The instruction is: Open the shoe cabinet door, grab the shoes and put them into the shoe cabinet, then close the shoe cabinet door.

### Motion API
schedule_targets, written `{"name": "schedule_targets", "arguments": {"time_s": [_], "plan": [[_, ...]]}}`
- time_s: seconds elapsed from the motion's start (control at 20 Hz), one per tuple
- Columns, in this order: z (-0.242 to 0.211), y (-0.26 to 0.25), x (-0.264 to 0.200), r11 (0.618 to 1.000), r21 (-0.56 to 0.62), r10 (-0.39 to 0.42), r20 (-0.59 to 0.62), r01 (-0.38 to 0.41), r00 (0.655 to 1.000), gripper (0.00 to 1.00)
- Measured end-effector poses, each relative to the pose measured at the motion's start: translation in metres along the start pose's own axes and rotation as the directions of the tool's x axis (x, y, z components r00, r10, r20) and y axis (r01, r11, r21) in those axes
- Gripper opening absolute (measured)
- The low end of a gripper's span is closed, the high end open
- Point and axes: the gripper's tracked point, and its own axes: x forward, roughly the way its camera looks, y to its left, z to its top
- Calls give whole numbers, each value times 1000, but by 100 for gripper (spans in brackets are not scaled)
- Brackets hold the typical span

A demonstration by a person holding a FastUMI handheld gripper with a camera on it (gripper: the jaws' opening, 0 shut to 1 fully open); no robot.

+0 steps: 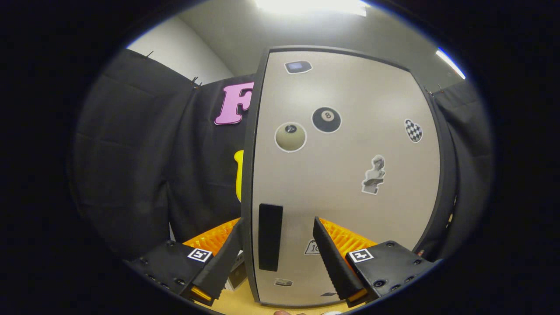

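1. Shoe cabinet door (345, 175): shut, upright on the bench (236, 304), stickers on its face.
2. Door handle (270, 243): dark vertical bar near the door's left edge.
3. Gripper (277, 238): jaws wide, straddling the handle, not pressing it.

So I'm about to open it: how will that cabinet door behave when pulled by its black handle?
The door looks like a stiff flat panel, so it should swing, not flex. Its handle, between the open tool fingers, looks rigid and grippable. The surface seems smooth, probably slippery.
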Motion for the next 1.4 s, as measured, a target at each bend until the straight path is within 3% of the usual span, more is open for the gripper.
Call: {"name": "schedule_targets", "arguments": {"time_s": [0.35, 0.5, 0.65, 0.75, 0.85, 1.0, 1.15, 1.4], "plan": [[-39, 7, 26, 998, -42, -48, -104, 44, 993, 88], [-37, 5, 32, 997, -48, -69, -100, 65, 993, 68], [-40, 11, 36, 1000, 3, -29, -123, 30, 992, 54], [-40, 11, 36, 999, 29, -27, -134, 31, 991, 39], [-41, 12, 36, 999, 26, -25, -140, 29, 990, 35], [-42, 12, 33, 999, 34, -5, -153, 10, 988, 19], [-42, 13, 27, 999, 28, 40, -161, -36, 986, 12], [-37, 20, -1, 996, 37, 91, -156, -86, 984, 11]]}}
